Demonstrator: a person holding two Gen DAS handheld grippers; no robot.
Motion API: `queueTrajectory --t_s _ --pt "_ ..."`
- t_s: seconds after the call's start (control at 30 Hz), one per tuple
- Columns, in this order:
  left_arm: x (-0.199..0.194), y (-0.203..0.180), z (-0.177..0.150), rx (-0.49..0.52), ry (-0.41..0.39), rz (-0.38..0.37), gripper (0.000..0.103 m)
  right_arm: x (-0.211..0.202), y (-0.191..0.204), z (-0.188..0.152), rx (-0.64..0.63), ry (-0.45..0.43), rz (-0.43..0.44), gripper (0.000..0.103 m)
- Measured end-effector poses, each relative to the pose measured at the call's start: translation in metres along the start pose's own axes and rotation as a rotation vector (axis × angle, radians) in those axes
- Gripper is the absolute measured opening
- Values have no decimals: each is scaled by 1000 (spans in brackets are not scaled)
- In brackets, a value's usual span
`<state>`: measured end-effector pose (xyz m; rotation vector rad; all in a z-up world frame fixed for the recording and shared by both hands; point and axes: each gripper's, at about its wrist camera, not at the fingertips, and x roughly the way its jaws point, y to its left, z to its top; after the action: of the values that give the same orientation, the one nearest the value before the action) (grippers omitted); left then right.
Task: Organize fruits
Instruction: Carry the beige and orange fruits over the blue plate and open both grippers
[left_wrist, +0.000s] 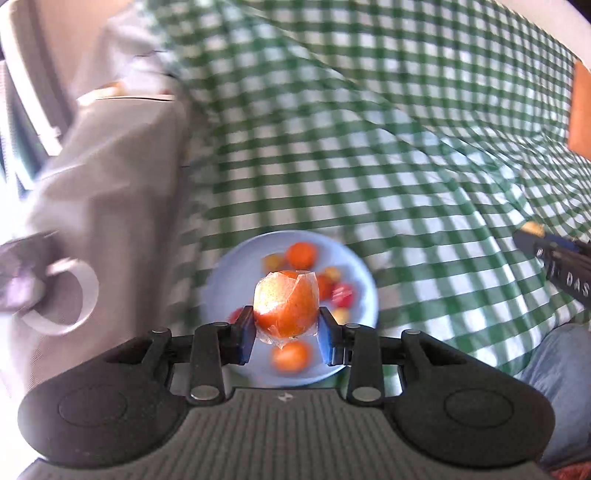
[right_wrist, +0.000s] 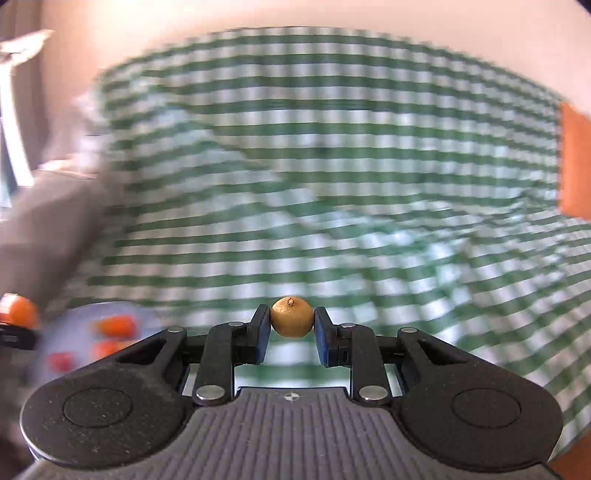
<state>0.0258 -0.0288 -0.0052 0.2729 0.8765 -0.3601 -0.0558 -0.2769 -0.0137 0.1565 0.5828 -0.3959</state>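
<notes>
Holding one fruit in each hand-held gripper, we have both items lifted clear of the blue plate (left_wrist: 229, 266). The left hand-held gripper (left_wrist: 286, 334) is clamped on a wrapped orange fruit (left_wrist: 286, 308), its pads pressing the lower flanks so that the loose clear film (left_wrist: 301, 282) stands free above the grip; we judge this low, two-sided hold keeps the wrapping from slipping. The right hand-held gripper (right_wrist: 291, 336) is closed on a small yellow-brown fruit (right_wrist: 291, 322), pinched at its widest line with the stem end up, which centres the round body between the pads. In the left wrist view the plate lies directly beyond the wrapped fruit and carries several smaller orange, red and yellow fruits (left_wrist: 301, 254); it appears at the lower left in the right wrist view. We judge the current step to be a transfer of two picked fruits, destination not visible. The plate rests on a green-and-white checked cloth (left_wrist: 369, 147) that covers the surface in folds. A grey bag (left_wrist: 110, 192) with a white ring stands to the left, an orange panel (left_wrist: 581, 110) lies at the far right, and a pale wall lies beyond. Both views are blurred, so finer detail cannot be told.
</notes>
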Motion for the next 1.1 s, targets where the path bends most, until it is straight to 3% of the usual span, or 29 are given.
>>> queueTrajectory --t_s 0.1,0.27,0.57,1.1 --pt "-24 20 -18 -38 -22 16 38 -23 43 -3 -19 26 122 26" --pt "-52 36 -40 -88 -59 19 38 -56 92 -14 -135 33 228 27" --pt "-65 41 -54 -116 -78 -7 38 -85 115 -26 -217 53 231 26" --pt "-60 38 -52 -115 -69 -3 38 -85 113 -30 -217 56 224 26"
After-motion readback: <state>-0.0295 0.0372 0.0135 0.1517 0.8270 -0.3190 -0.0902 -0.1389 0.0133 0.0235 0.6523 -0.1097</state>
